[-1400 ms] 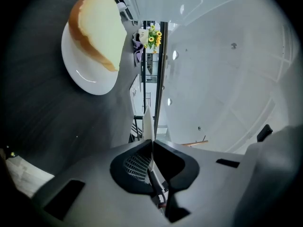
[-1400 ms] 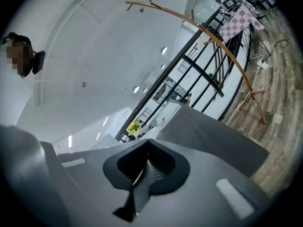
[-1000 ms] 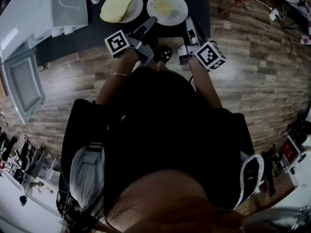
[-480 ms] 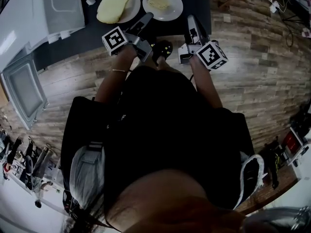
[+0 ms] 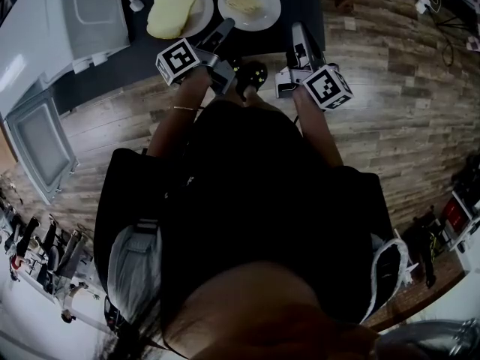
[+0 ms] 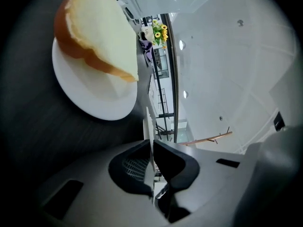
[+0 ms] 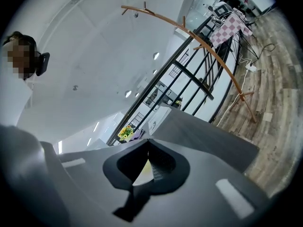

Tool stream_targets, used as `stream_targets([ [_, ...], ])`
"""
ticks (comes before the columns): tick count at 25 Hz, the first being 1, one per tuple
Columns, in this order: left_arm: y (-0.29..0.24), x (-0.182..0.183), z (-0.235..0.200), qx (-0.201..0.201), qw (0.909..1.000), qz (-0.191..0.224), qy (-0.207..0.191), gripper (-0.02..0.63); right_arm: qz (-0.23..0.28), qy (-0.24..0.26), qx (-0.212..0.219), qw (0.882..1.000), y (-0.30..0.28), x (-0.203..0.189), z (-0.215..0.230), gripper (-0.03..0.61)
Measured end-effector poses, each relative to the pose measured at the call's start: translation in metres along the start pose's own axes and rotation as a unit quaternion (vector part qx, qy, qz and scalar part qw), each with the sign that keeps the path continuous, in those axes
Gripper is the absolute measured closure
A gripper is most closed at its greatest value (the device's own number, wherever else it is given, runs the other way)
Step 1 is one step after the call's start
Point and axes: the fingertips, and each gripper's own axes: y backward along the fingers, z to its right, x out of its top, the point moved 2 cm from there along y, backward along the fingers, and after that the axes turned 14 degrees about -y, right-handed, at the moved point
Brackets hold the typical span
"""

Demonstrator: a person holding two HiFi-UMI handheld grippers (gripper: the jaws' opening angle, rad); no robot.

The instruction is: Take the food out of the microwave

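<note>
The bread (image 5: 172,12) lies on a white plate (image 5: 201,15) on the dark table (image 5: 304,2), out of the microwave (image 5: 67,17) and just beside it. A second plate (image 5: 264,15) sits close to the right of the first and carries pale food (image 5: 244,1) too small to identify. Both plates lie towards the table's far side, and the picture's top edge crops the second one's rim. The microwave stands at the table's left end with its door (image 5: 37,145) swung open. Its inside faces away from the head view and cannot be seen. In the left gripper view the bread shows a brown crust and a pale cut face, and it covers much of its plate. The person's dark torso fills the middle of the head view, and the marker cubes hide both hands. Both forearms reach forward over the table's near edge. The left gripper (image 5: 227,25) slants toward the gap between the plates, rolled on its side, its tip just short of the bread plate. Its jaws are all but pressed together with nothing between them. The right gripper (image 5: 298,30) points straight ahead near the table's right near corner, apart from both plates, with its jaws pressed together and empty.
</note>
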Motion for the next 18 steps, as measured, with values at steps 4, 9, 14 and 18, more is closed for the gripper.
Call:
stream_targets([
  [4,0.000,0.002,0.000,0.021,0.9991,-0.010,-0.036,0.596,0.000,-0.007,0.004,1.000,0.001,-0.001,-0.001,0.581],
  [9,-0.002,0.000,-0.001,0.031,0.9979,-0.032,-0.047,0.495,-0.001,-0.001,0.007,1.000,0.002,-0.001,-0.005,0.581],
  [14,-0.002,0.000,-0.003,0.049,0.9963,-0.045,-0.055,0.461,-0.001,0.009,0.009,1.000,0.003,-0.002,-0.009,0.581],
  [18,-0.002,0.001,-0.003,0.062,0.9939,-0.060,-0.069,0.426,0.001,0.011,0.010,1.000,0.004,0.000,-0.010,0.581],
])
